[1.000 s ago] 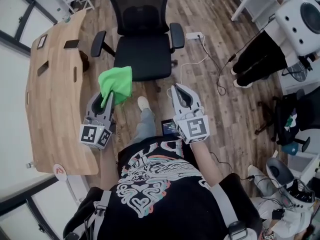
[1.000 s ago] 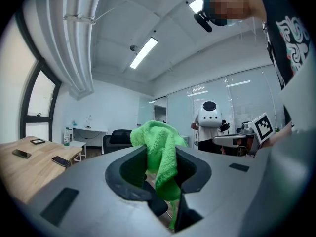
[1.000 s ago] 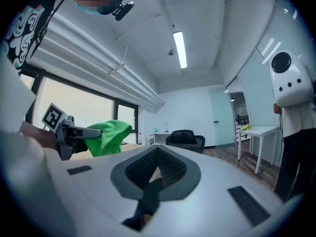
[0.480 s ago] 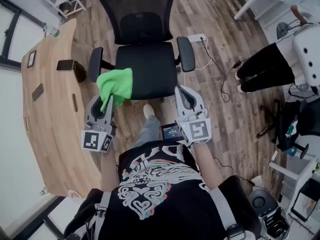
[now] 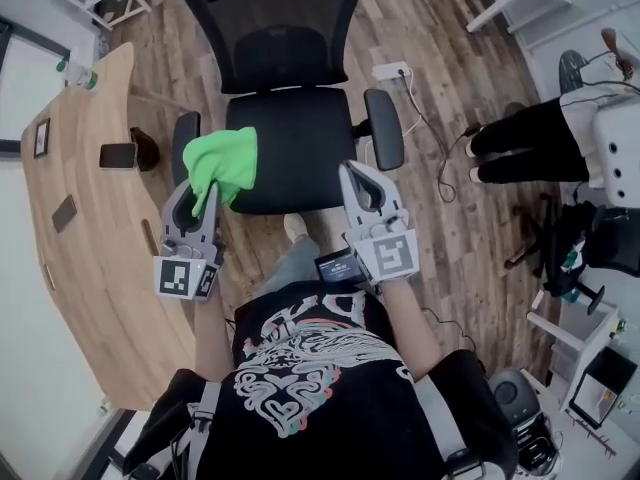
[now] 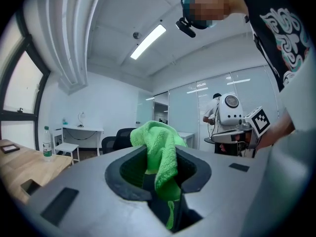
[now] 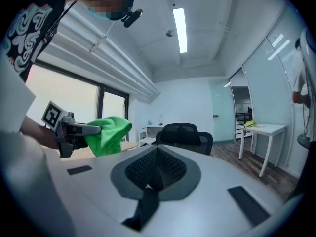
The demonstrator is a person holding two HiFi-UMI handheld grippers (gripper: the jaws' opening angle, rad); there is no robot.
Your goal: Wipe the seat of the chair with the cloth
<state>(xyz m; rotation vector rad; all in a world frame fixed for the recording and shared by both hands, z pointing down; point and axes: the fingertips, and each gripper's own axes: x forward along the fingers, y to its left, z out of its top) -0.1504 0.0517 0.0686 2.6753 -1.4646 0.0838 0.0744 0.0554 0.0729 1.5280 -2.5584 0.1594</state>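
The only print that is clear is the black and white square marker on each gripper's cube: one on the left cube (image 5: 188,276) and one on the right cube (image 5: 390,258). The shirt of the person holding the grippers (image 5: 310,368) has a curly pattern with no words that can be read. The small screen (image 5: 338,266) at the person's waist and the label of the bottle (image 5: 78,72) on the far end of the table (image 5: 90,258) are too small to read.

The left gripper (image 5: 204,194) has its jaws clamped on the green cloth (image 5: 224,161). One fold of the cloth runs down between the jaws and the rest bunches out past their tips. From the head view the cloth lies over the near left corner of the seat (image 5: 295,143) of the black chair (image 5: 275,38), just beside the left armrest (image 5: 184,143). I cannot tell if the cloth touches the seat. The right gripper (image 5: 362,180) has its jaws pressed together with nothing between them. It is at the near right corner of the seat, near the right armrest (image 5: 384,128).

The curved edge of the table runs close on the left of the left gripper, and a dark phone (image 5: 118,155) lies near this edge. On the right of the chair the wooden floor (image 5: 440,248) is more open. A power strip (image 5: 390,71) and a thin cable (image 5: 425,128) lie there, and another person's legs (image 5: 520,143) are further right.
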